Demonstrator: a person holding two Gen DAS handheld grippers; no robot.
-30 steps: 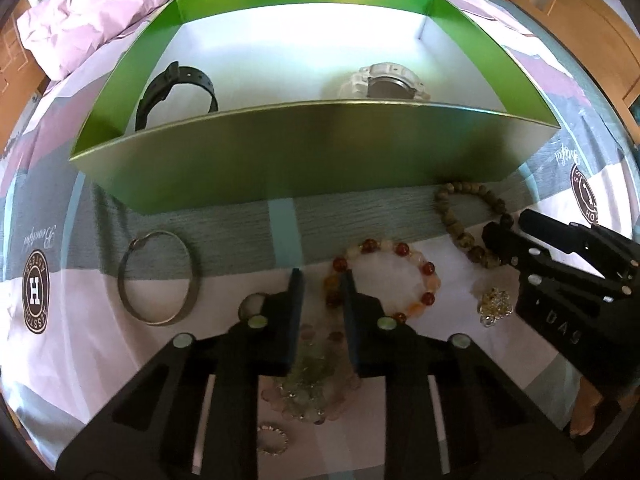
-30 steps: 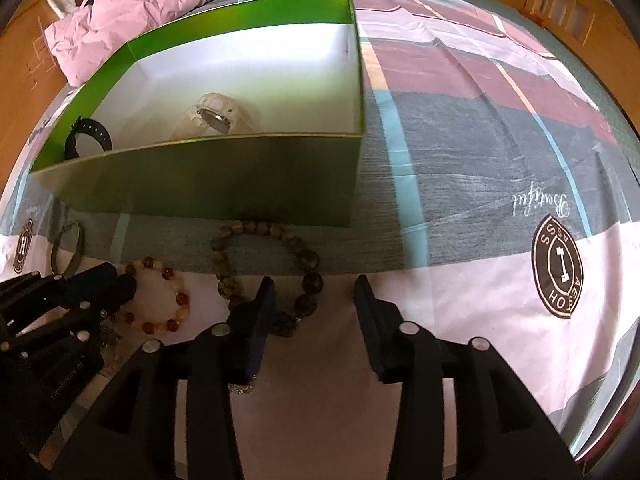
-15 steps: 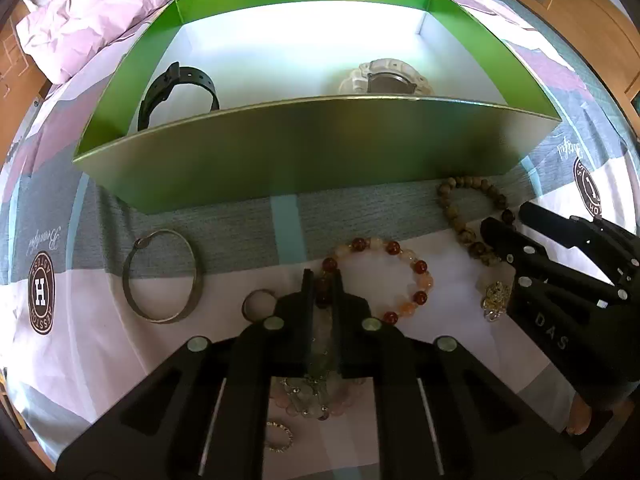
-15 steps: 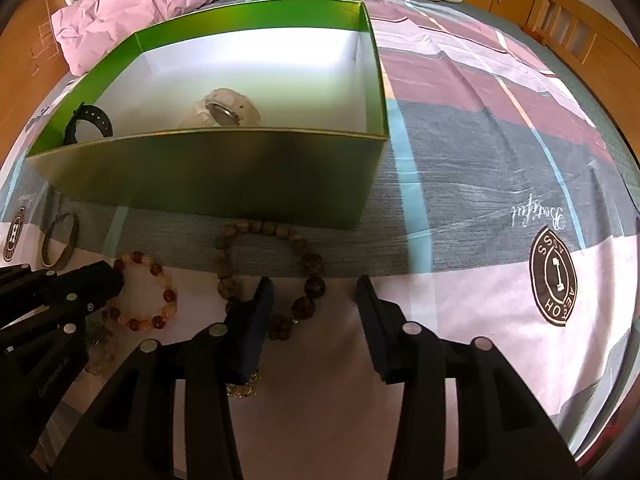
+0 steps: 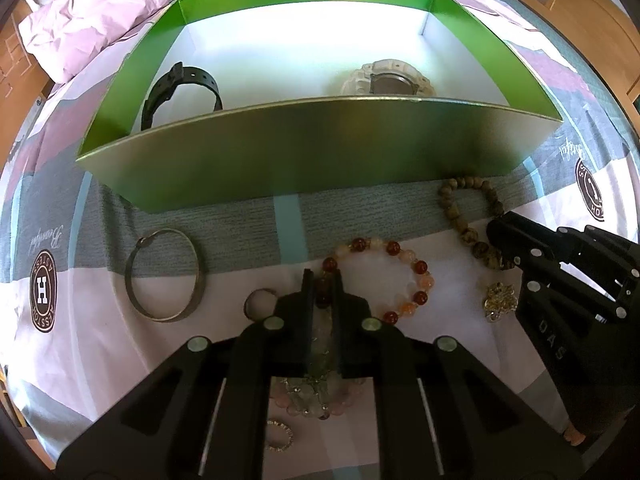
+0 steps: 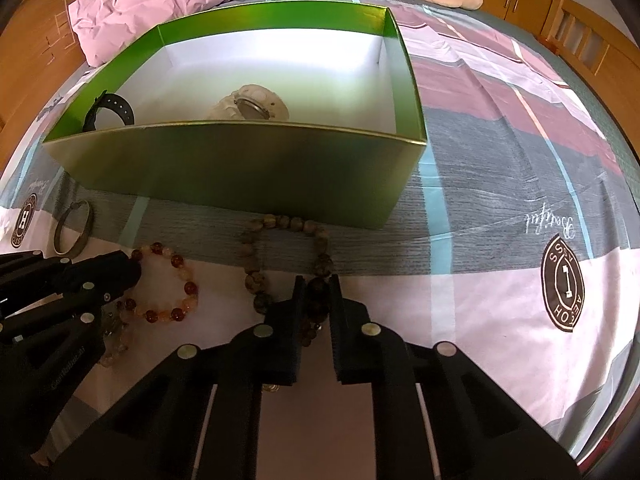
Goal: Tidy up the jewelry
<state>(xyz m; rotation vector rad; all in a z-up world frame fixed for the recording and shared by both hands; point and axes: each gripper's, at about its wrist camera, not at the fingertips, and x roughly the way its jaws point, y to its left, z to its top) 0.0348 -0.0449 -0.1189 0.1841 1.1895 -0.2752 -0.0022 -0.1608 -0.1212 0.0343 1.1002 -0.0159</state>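
Observation:
My left gripper (image 5: 323,282) is shut on the red and amber bead bracelet (image 5: 400,264), pinching a dark red bead at its left side. The right gripper (image 6: 316,286) points down on the brown bead bracelet (image 6: 256,276); its jaws are closing, with the bracelet's dark beads pressed between the pads. Both bracelets lie on the bedsheet in front of the green box (image 5: 300,152), which holds a black watch (image 5: 180,88) and a white watch (image 5: 390,80). In the left wrist view the right gripper (image 5: 498,236) sits on the brown bracelet (image 5: 464,224).
A metal bangle (image 5: 164,276) and a small ring (image 5: 260,302) lie left of my left gripper. Pale bead bracelets (image 5: 316,396) and a sparkly ring (image 5: 279,440) lie under it. A gold brooch (image 5: 500,300) is beside the right gripper. Pink bedding (image 5: 100,12) is piled behind the box.
The left jaws closed onto the red and amber bracelet. The right jaws, wide apart before, have narrowed onto the brown bracelet's beads. Neither hand shifted much.

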